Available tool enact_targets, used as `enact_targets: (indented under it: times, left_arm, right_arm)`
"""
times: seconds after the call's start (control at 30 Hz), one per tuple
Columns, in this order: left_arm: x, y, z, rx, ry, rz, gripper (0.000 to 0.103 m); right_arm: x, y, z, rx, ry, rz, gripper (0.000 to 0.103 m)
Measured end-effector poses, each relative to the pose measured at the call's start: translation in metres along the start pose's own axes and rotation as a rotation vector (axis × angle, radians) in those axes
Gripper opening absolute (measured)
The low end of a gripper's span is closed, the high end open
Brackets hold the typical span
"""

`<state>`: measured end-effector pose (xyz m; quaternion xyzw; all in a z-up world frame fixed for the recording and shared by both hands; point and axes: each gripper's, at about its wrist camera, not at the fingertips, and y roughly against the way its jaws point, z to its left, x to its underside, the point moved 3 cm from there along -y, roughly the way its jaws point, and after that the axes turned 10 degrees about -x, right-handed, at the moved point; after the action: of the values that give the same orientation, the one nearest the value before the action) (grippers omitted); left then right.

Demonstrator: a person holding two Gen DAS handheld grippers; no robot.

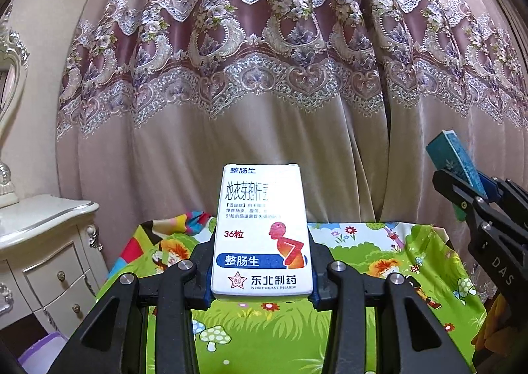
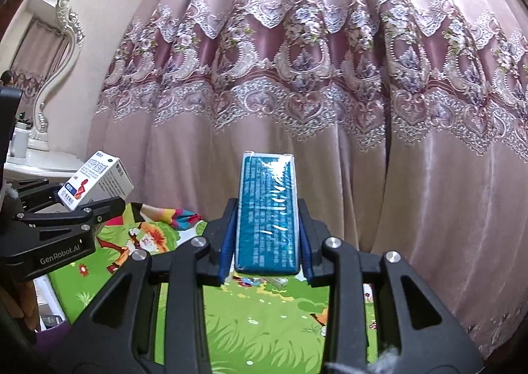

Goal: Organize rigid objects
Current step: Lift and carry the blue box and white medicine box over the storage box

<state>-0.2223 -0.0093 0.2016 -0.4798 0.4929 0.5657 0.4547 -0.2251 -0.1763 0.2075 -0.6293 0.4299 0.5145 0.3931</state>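
Gripping the white medicine box (image 1: 262, 232), the left tool (image 1: 262, 270) clamps only its lower end. The right tool (image 2: 265, 242) pinches the teal box (image 2: 266, 212) likewise. Either box could pivot and slip onto the worktop (image 1: 363, 252).

The left wrist view looks forward along the left claw (image 1: 262, 270), about level, close over a counter under a cartoon-print cloth (image 1: 363, 242) and straight at a pink lace-banded curtain (image 1: 264, 44) that fills the frame. A white medicine box (image 1: 262, 232) sits very near the lens. The right wrist view looks the same way along the right claw (image 2: 266, 252), with a teal box (image 2: 267, 212) just before its lens. Both views share the curtain, the cloth and a white dresser (image 1: 43, 225) at the left edge. Each catches the other: the right claw at the left view's right edge, the left claw at the right view's left edge
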Motion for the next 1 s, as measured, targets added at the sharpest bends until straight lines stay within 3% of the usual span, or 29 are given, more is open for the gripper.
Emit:
enact_targets:
  times: [0.5, 1.0]
  left_arm:
    - [0.025, 0.022, 0.071, -0.128, 0.068, 0.016, 0.042]
    - [0.068, 0.050, 0.172, -0.313, 0.178, 0.087, 0.042]
  right_arm:
    - [0.000, -0.008, 0.056, -0.142, 0.067, 0.025, 0.037]
    - [0.012, -0.030, 0.153, -0.425, 0.186, 0.148, 0.037]
